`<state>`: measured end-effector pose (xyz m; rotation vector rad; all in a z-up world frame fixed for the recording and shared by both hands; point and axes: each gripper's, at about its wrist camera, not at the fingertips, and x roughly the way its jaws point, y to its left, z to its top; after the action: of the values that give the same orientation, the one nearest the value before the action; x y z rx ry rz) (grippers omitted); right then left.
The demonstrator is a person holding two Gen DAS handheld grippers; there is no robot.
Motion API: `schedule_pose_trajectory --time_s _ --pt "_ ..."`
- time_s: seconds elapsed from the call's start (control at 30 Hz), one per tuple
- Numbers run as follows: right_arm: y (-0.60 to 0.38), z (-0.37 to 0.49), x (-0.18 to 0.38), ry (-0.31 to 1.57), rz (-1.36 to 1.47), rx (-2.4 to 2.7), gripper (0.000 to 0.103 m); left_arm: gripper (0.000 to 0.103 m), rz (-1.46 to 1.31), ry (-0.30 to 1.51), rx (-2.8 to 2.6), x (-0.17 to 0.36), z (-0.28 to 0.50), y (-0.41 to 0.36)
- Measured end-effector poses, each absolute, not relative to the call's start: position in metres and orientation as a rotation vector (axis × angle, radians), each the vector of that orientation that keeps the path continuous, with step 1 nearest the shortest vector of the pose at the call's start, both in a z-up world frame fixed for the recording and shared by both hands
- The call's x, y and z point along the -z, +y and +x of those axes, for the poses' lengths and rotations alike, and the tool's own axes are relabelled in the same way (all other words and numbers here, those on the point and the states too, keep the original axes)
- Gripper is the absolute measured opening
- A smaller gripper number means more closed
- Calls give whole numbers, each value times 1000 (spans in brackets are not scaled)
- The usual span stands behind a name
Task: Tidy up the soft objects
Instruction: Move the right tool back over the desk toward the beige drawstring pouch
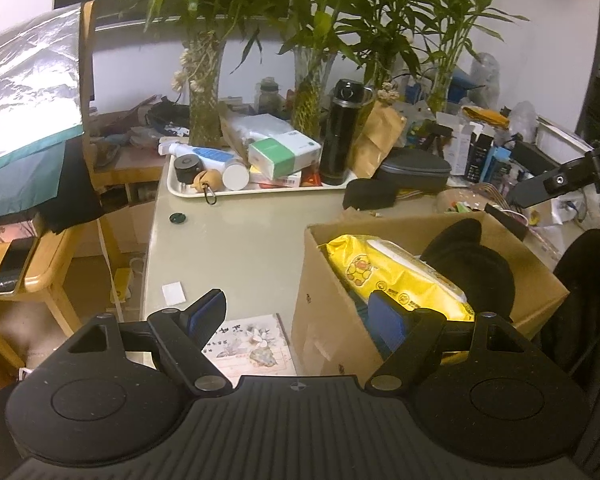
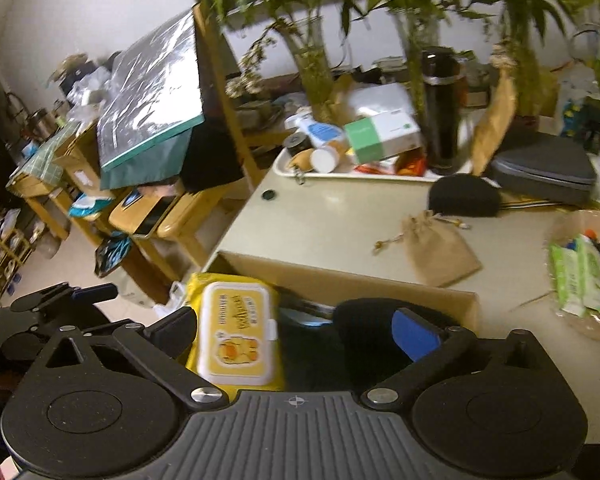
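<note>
Inside the cardboard box (image 1: 380,236) at my right camera's six o'clock, the glossy yellow wet-wipes pack (image 2: 236,332) leans beside a black fuzzy pouch (image 2: 364,316), half hidden. My right gripper (image 2: 296,332) and left gripper (image 1: 296,316) both hang with jaws spread, empty. At two o'clock, a coarse burlap pouch (image 2: 440,248) lies on the table (image 2: 332,216).

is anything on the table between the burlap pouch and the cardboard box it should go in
Nothing visible. In the right wrist view the burlap pouch lies flat on bare table just beyond the cardboard box, whose top is open. The yellow wipes pack and a black soft item already sit inside.
</note>
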<state>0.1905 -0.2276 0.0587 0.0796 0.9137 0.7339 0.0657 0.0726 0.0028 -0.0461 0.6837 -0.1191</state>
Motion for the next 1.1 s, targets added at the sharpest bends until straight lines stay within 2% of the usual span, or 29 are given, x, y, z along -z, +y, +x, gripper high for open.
schedule_pose_trajectory --time_s 0.4,1.1 --pt "-263 187 -47 817 19 -594 103 78 -52 700 120 -9 81 64" --pt "-288 226 -23 826 109 -538 103 78 -33 659 159 -16 134 56"
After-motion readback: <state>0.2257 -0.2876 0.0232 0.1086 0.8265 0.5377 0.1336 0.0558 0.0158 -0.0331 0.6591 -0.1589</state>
